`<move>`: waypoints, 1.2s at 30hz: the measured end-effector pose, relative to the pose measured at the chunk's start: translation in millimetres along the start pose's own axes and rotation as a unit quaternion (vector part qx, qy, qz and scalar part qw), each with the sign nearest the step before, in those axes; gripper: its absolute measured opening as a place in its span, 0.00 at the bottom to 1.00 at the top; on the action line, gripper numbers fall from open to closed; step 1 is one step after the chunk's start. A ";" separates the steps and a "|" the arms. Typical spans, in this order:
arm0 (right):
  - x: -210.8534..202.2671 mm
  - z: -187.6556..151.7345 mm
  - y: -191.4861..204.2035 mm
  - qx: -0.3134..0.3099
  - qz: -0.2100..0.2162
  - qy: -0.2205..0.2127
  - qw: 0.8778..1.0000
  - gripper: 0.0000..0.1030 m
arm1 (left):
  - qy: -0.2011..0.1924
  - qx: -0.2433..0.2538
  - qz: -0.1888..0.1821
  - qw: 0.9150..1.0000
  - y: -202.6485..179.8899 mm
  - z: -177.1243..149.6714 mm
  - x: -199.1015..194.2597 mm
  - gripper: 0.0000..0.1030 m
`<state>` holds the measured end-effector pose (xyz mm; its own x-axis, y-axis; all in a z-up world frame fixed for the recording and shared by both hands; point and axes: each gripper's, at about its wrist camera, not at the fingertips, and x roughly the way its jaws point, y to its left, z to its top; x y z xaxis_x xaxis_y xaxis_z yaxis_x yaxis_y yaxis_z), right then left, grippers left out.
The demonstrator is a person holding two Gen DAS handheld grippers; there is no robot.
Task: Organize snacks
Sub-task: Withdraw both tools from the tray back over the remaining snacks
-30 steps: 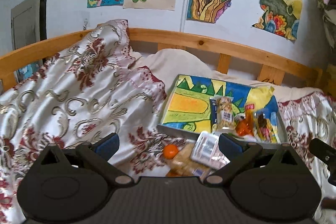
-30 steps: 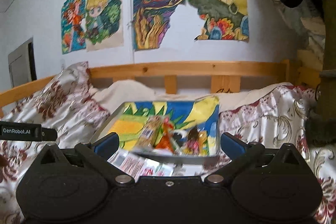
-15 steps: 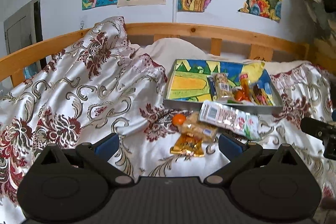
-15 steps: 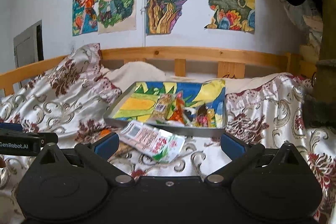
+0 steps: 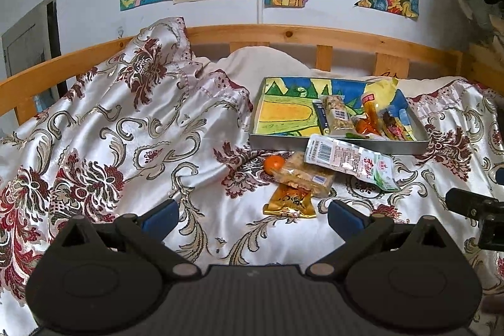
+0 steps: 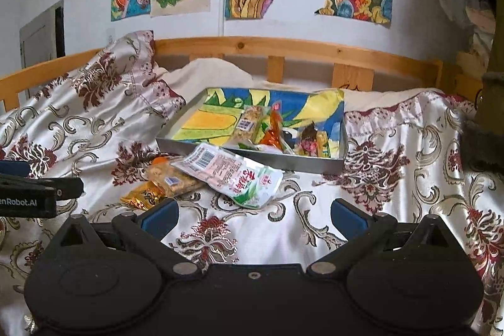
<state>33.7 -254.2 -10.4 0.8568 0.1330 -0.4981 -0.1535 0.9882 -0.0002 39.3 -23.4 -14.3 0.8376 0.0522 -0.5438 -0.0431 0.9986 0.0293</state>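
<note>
Both the left gripper (image 5: pixel 252 218) and the right gripper (image 6: pixel 253 218) hover with jaws spread wide and empty, having drawn back from the snacks over the last second. That suggests a pause between picks: a white-green packet (image 6: pixel 231 173), a cracker pack (image 5: pixel 304 175), a gold wrapper (image 5: pixel 289 203) and an orange ball (image 5: pixel 274 163) lie on the bedspread (image 5: pixel 132 134) just before the tray (image 5: pixel 340 144). The tray's snacks (several overlapping) are hard to distinguish.

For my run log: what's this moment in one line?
left tongs open | right tongs open | four snacks on bedspread | tray partly filled
</note>
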 end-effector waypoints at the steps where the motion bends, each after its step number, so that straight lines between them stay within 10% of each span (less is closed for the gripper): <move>1: 0.5 -0.6 0.3 0.000 0.000 0.001 1.000 0.99 | 0.001 0.000 0.001 1.000 0.8 0.1 0.8 0.99; 36: 42.4 29.4 -6.5 -0.028 0.032 0.022 0.999 0.99 | 0.029 -0.007 0.027 0.999 -5.5 12.6 48.6 0.99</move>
<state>85.5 -252.8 -6.0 0.8225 0.1916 -0.5355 -0.2355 0.9718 -0.0142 87.0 -26.4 -30.3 0.8005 0.1053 -0.5900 -0.0954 0.9943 0.0480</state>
